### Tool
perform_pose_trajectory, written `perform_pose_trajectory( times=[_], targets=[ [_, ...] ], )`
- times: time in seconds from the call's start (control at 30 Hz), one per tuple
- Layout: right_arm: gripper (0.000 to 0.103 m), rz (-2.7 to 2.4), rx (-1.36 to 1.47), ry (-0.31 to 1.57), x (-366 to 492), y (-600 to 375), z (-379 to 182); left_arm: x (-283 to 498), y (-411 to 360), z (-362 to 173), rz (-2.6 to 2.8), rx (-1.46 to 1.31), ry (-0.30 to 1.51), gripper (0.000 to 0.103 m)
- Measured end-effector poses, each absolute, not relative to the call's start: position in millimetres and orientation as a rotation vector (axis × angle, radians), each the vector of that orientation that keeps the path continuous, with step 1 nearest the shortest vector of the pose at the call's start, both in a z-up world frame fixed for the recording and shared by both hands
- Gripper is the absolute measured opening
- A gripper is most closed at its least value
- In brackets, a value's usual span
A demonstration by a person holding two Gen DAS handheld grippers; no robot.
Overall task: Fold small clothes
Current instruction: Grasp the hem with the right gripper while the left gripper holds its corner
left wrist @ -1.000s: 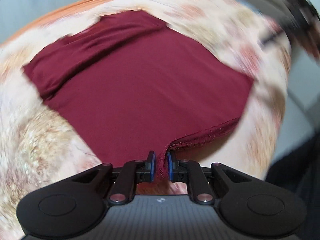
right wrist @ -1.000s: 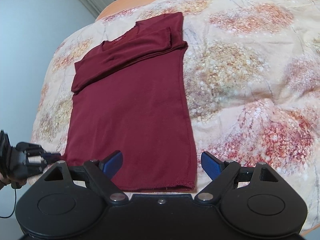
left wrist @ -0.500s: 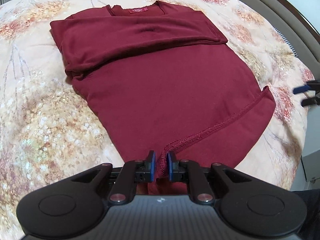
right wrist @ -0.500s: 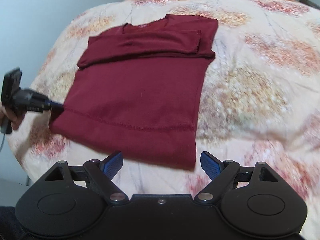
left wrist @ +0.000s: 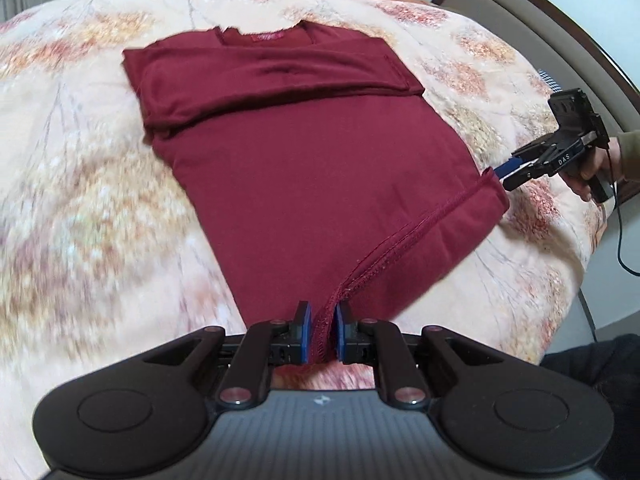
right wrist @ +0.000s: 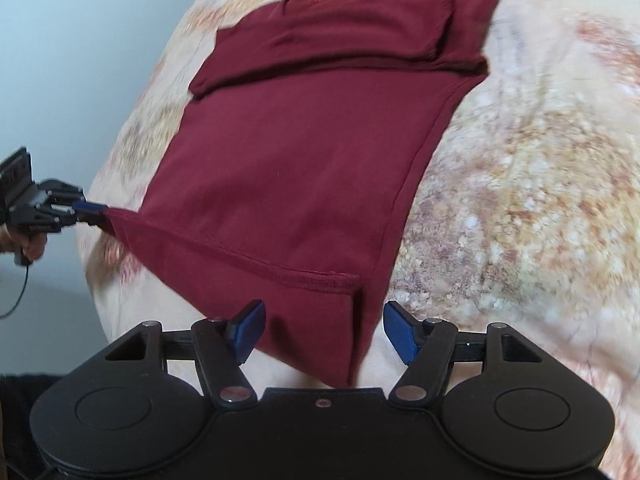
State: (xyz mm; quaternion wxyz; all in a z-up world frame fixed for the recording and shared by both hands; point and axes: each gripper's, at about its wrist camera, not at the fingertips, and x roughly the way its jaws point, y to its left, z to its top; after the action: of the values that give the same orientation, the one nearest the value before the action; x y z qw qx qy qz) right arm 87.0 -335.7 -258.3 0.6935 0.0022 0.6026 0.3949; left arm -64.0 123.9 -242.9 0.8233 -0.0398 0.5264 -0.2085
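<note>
The left gripper (left wrist: 321, 330) is clamped on the near hem corner of the maroon shirt (left wrist: 312, 168). The right gripper (right wrist: 324, 334) has just been closing, jaws apart around the other near corner.

Home bedroom: bed (left wrist: 100, 184) with floral quilt, padded headboard (left wrist: 532, 20).

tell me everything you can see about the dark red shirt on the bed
The dark red shirt is soft knit with stitched hems and a red neck label. It lies flat on the floral bedspread, sleeves folded across the chest, bottom hem turned up. The left gripper pinches one hem corner; the right gripper has been closing around the other corner, pads not yet pressing.
</note>
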Motion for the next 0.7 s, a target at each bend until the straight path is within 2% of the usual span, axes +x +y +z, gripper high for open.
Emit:
perform_pose_trajectory(
  times=[0.07,0.13,0.2,0.33,0.47,0.53,0.57,0.67,0.7],
  targets=[
    [0.067,0.909,0.017,1.359,90,-336,-265,-70,123,-244,-0.423,-0.089,1.142,0.013],
    [0.058,0.945,0.017,1.370,91,-334,-269,-75,121,-247,-0.403,-0.089,1.166,0.013],
    [0.055,0.970,-0.014,1.368,90,-329,-269,-77,121,-253,-0.395,-0.097,1.181,0.013],
    [0.041,1.007,0.022,1.363,88,-328,-271,-77,119,-259,-0.393,-0.081,1.210,0.013],
    [0.041,1.015,0.111,1.367,89,-329,-269,-77,120,-261,-0.390,-0.074,1.225,0.013],
    [0.054,0.999,0.171,1.384,95,-333,-272,-79,119,-261,-0.396,-0.068,1.231,0.013],
    [0.055,0.995,0.201,1.389,98,-334,-274,-79,118,-261,-0.398,-0.066,1.234,0.013],
    [0.053,0.988,0.246,1.403,110,-334,-284,-82,117,-261,-0.400,-0.066,1.242,0.013],
    [0.045,0.998,0.251,1.415,113,-334,-286,-83,117,-261,-0.399,-0.065,1.245,0.013]
  ],
)
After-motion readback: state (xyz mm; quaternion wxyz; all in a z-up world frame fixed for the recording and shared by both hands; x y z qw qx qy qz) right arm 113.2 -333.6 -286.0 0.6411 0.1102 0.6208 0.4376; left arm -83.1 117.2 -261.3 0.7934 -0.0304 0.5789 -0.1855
